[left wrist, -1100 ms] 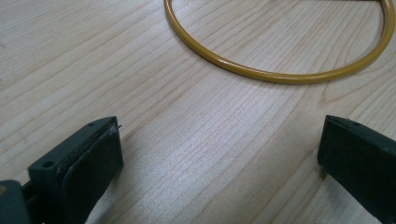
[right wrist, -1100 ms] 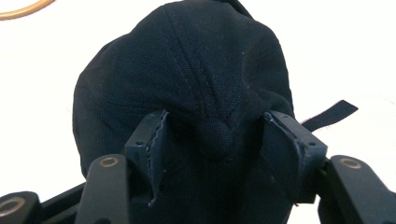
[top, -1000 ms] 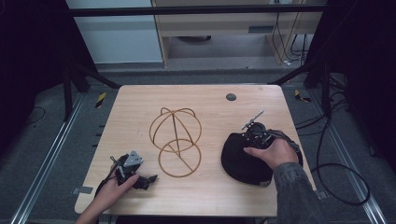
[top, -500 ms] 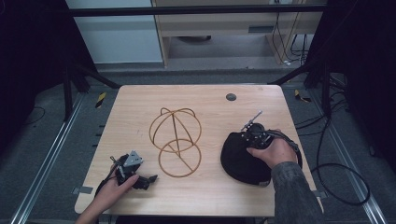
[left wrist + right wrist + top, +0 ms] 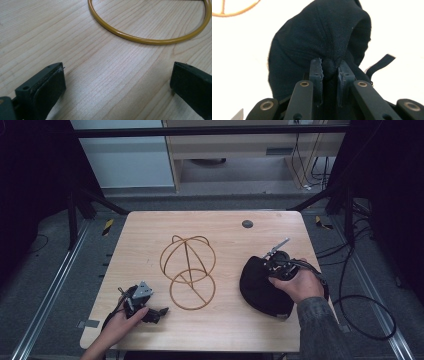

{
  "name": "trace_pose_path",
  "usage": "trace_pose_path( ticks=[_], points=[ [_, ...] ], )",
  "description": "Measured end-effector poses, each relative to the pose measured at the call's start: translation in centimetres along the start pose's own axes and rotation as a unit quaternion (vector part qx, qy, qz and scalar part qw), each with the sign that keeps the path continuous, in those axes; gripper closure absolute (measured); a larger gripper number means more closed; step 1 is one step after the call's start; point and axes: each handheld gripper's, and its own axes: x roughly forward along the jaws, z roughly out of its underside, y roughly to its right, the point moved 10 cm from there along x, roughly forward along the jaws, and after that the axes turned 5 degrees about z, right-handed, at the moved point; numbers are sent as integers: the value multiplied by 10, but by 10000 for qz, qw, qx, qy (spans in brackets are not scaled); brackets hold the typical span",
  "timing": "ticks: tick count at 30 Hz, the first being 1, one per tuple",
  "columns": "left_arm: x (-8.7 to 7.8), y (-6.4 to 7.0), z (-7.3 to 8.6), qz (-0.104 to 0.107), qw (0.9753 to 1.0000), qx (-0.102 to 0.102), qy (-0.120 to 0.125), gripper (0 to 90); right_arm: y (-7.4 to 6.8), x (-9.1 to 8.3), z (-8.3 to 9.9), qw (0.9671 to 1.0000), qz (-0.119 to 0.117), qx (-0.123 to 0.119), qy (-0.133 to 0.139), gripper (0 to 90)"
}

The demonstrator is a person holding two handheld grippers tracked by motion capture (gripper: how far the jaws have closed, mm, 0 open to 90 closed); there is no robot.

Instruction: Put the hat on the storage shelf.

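Cap: the dark cap (image 5: 262,285) sits on the surface (image 5: 220,227), to the right of the wire stand (image 5: 189,272).
Right gripper: the right gripper (image 5: 329,68) is pinched tight on the cap's top button.
Way to go: the wire stand is to the cap's left, so the cap likely must travel left.
Left gripper: the left gripper (image 5: 161,310) rests wide apart, holding nothing, just left of the wire stand's bottom ring.
Nearer hand: the right one, already holding the cap.

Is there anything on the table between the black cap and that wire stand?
Nothing visible. The right gripper is pinching the black cap by its top button. Between the cap and the wire stand lies bare table. The left gripper rests open, off to the stand's other side.
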Motion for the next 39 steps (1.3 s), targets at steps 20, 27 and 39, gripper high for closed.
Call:
trace_pose_path(
  ticks=[20,27,39],
  points=[
    [0,0,0,0,10000,4,-1,0,-7,-53,-17,9894,-208,421,1372,781],
    [0,0,0,0,10000,6,-2,0,-11,-59,-21,9853,-273,506,1609,781],
    [0,0,0,0,10000,6,-2,0,-27,-70,-18,9823,-373,417,1785,782]
  ],
)
